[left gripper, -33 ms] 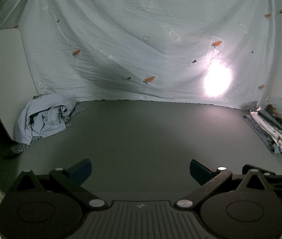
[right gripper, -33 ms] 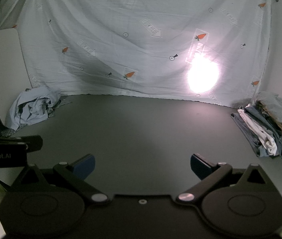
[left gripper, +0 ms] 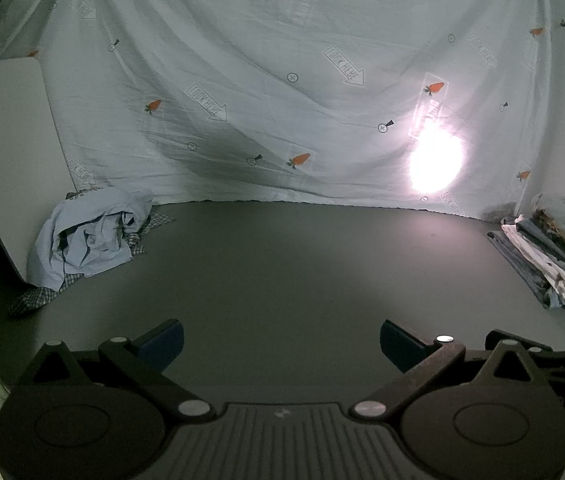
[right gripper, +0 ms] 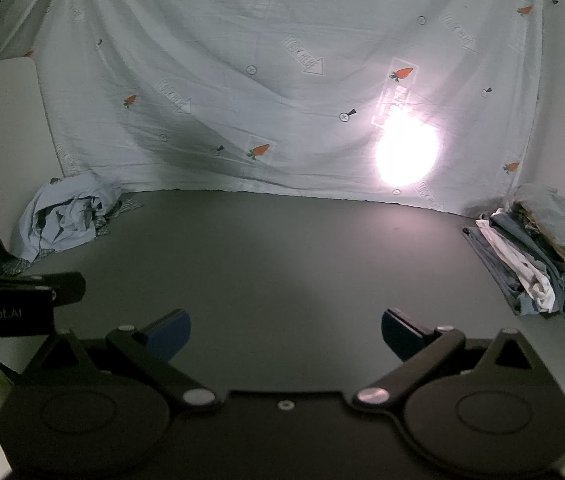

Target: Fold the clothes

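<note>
Looking across the desk [left gripper: 282,264], nothing had visibly changed: middle bare, crumpled clothes [left gripper: 90,236] heaped at its far left corner, folded stack [right gripper: 538,256] along the right edge. Left tongs [left gripper: 281,340] and right tongs [right gripper: 285,336] hung released, so probably between garments.

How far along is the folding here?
Done: a folded stack sits at the table's right edge. In hand: nothing; the left gripper and right gripper are open and empty. Left: the crumpled pile at far left, a light blue garment over checked fabric.
</note>
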A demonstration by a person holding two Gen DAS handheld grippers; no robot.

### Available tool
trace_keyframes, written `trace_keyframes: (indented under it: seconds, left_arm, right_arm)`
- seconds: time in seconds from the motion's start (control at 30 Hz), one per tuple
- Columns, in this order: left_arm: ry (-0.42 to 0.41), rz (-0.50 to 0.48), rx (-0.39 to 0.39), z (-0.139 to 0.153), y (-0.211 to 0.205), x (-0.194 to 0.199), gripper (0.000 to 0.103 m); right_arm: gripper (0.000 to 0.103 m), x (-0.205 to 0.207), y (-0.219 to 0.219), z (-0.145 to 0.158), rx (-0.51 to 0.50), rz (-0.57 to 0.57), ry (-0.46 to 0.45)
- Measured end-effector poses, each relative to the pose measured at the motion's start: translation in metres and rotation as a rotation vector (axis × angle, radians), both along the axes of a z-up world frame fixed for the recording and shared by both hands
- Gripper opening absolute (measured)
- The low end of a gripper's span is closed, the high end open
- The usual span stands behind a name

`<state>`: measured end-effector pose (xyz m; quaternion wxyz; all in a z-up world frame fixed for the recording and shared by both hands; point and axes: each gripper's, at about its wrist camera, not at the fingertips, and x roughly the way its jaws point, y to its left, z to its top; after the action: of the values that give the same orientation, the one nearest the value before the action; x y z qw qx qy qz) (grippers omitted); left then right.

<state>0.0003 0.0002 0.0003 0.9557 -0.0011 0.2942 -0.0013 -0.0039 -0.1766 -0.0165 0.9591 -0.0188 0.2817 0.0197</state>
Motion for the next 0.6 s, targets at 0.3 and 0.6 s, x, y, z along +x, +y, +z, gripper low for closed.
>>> trace_keyframes:
  seconds: [0.3, 0.6]
  left_arm:
    - [0.006, 0.0, 0.0, -0.001, 0.002, 0.005, 0.103]
    - [0.013, 0.002, -0.004, -0.003, 0.007, 0.006, 0.103]
  right_arm:
    - [0.103, 0.001, 0.0, -0.002, 0.003, 0.005, 0.003]
    - [0.103, 0.005, 0.011, -0.002, -0.01, 0.001, 0.007]
